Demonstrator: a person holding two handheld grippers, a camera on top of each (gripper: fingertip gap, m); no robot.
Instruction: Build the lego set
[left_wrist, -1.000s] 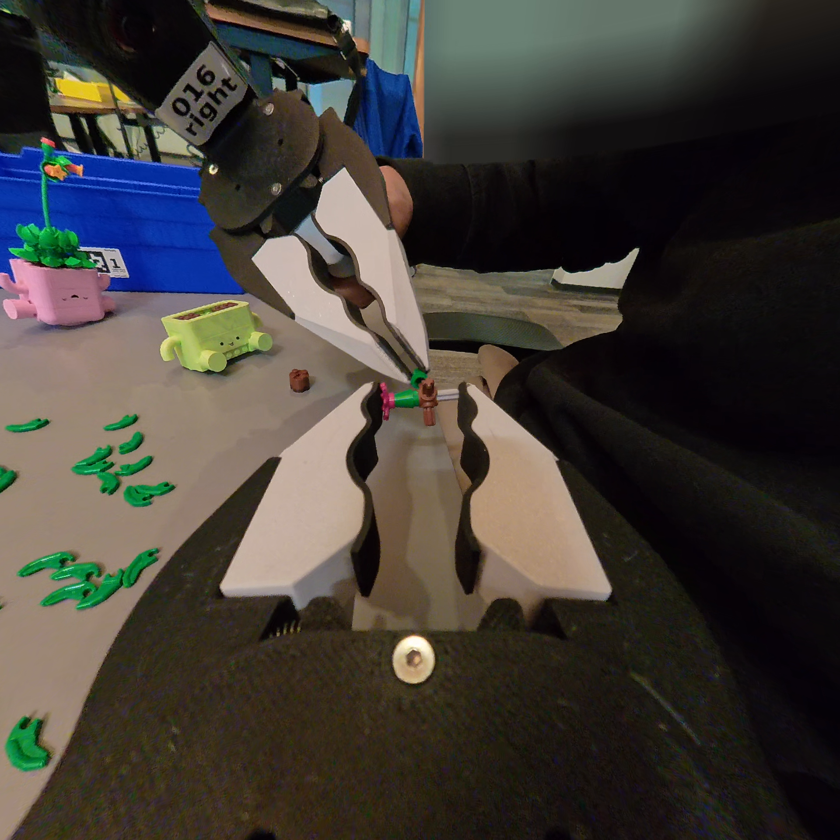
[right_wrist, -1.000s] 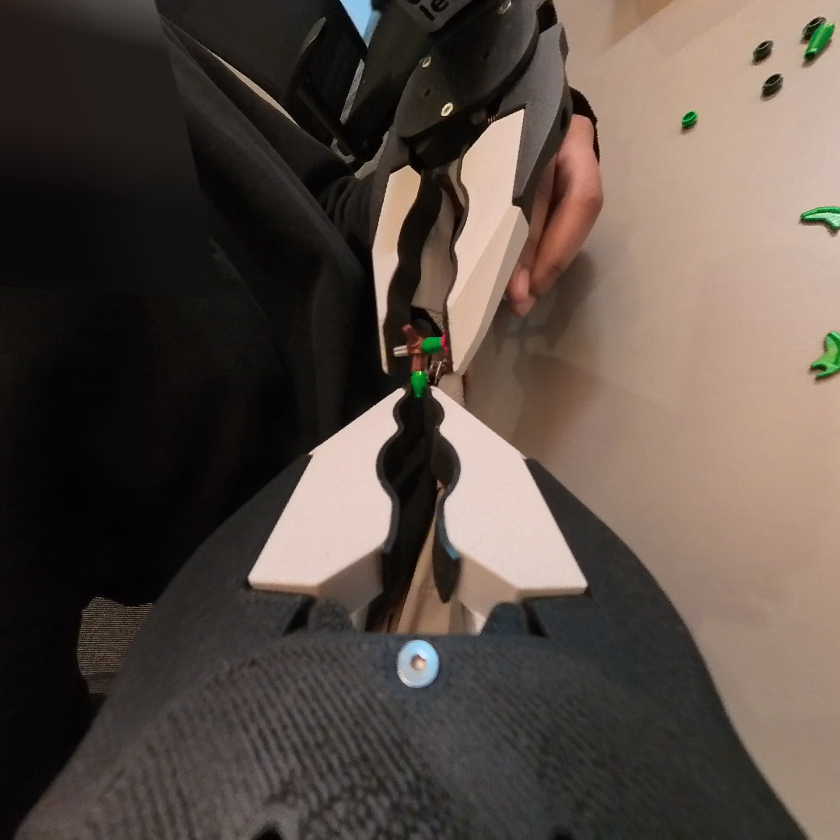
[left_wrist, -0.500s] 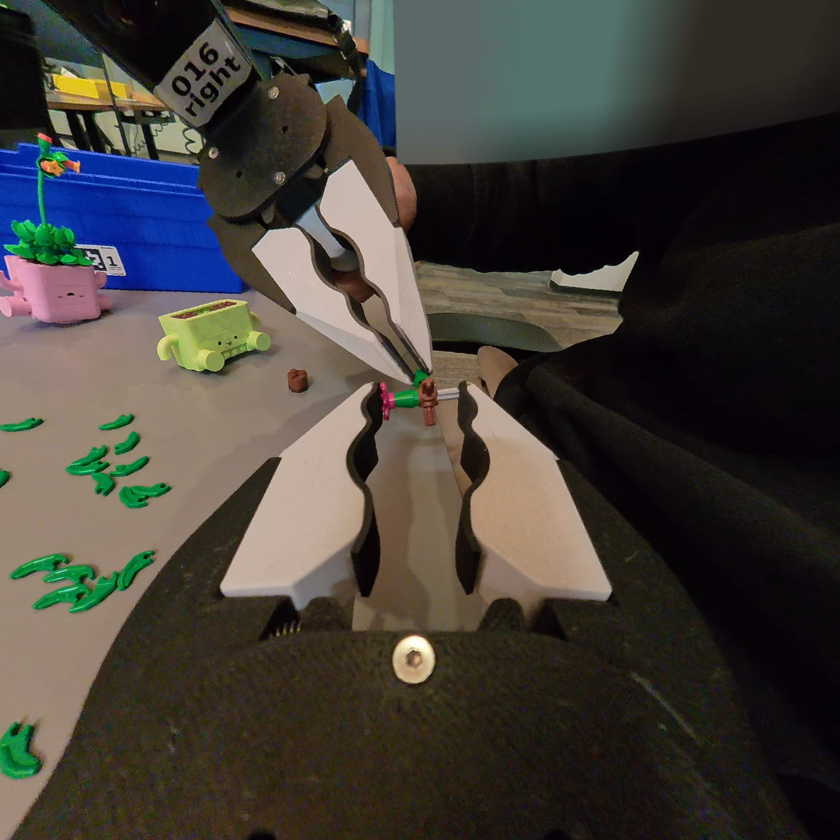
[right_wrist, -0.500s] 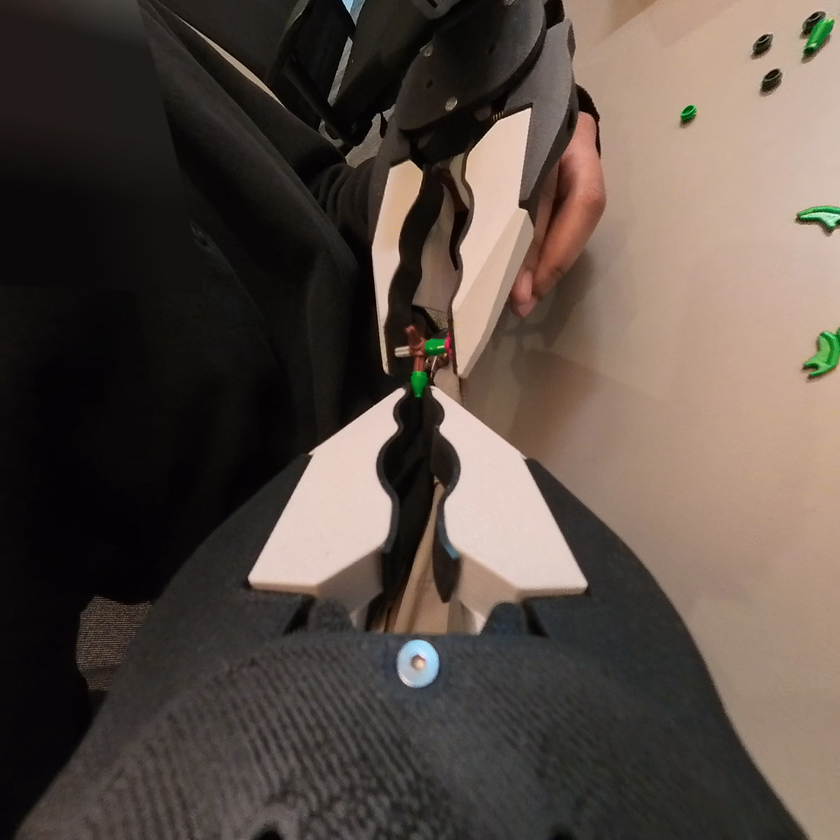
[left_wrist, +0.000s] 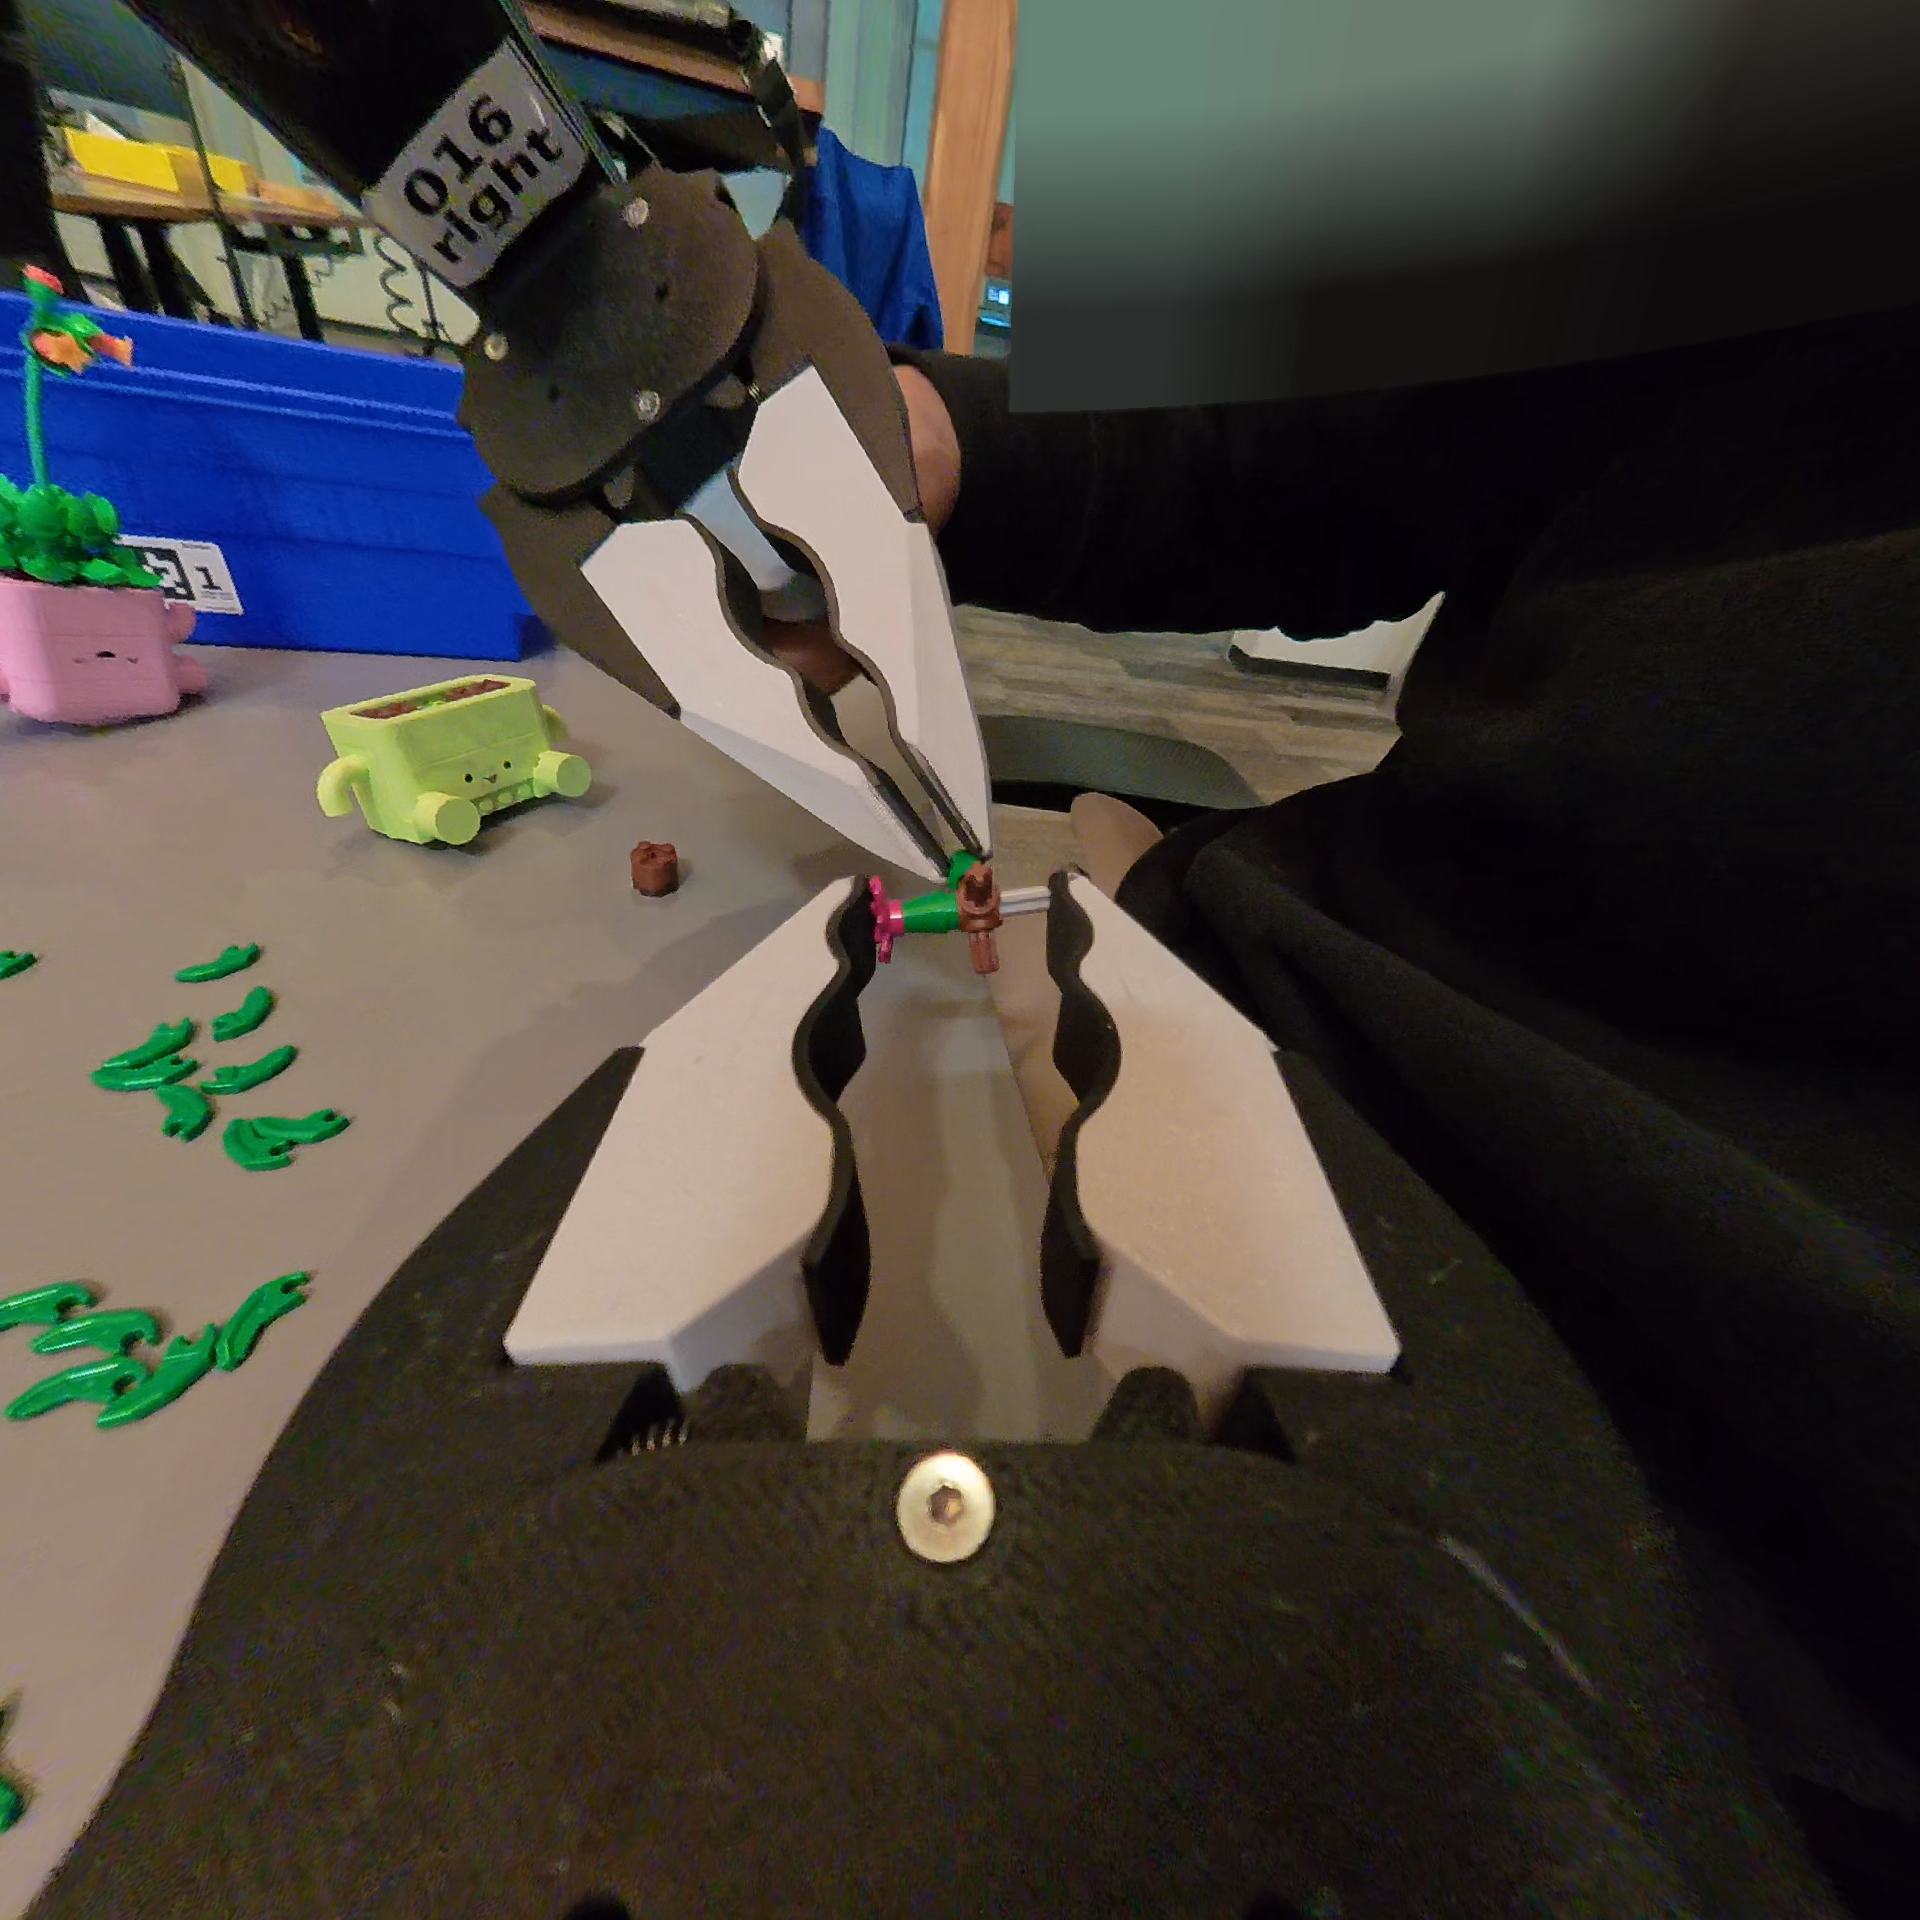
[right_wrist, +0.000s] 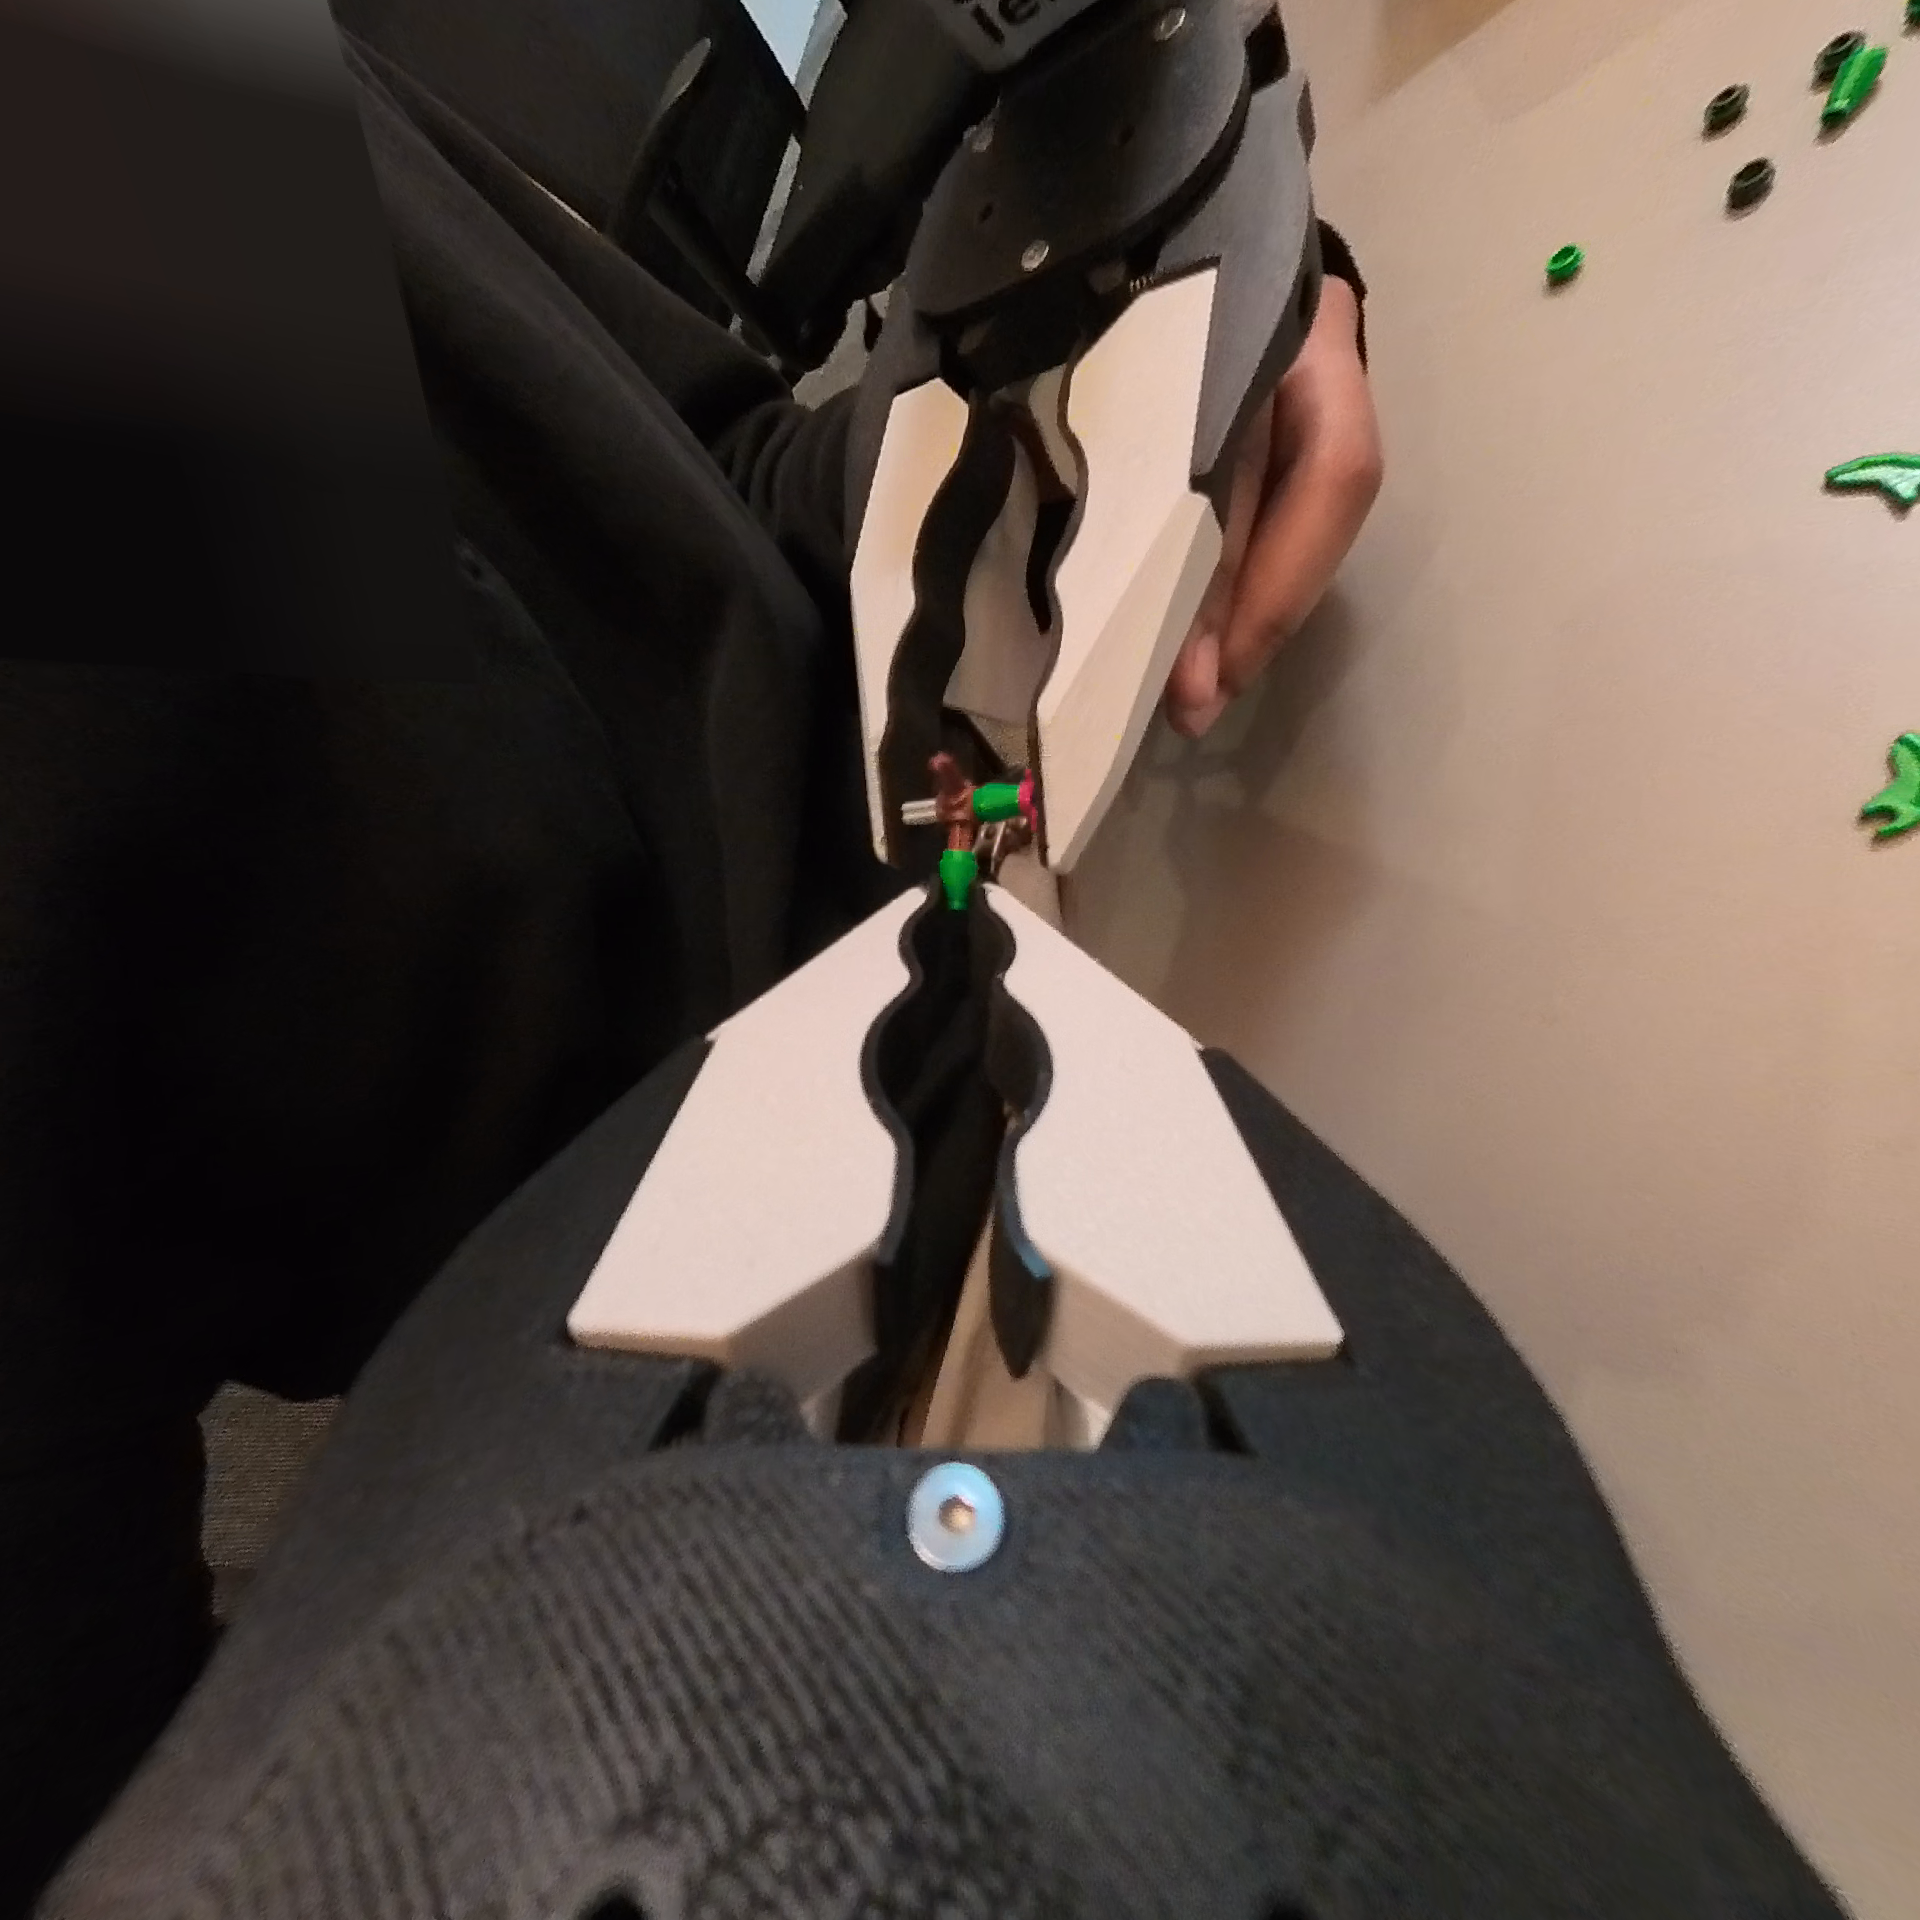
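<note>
My left gripper holds a small flower stem crosswise between its fingertips: a pink flower, a green cone, a brown connector and a grey bar. It also shows in the right wrist view, held by the left gripper. My right gripper is shut on a small green cone piece. The cone's tip touches the brown connector. In the left wrist view the right gripper comes down from the upper left onto the stem. All this is above the table's near edge.
A lime green pot, a brown round piece and a pink pot with a plant stand on the grey table. A blue bin is behind them. Green leaf pieces lie at the left. A person's black clothing fills the right. Both grippers' tips are close together, under 4 cm apart.
Almost nothing. Both grippers keep their pieces pressed together, and the right gripper's body has tilted slightly.
</note>
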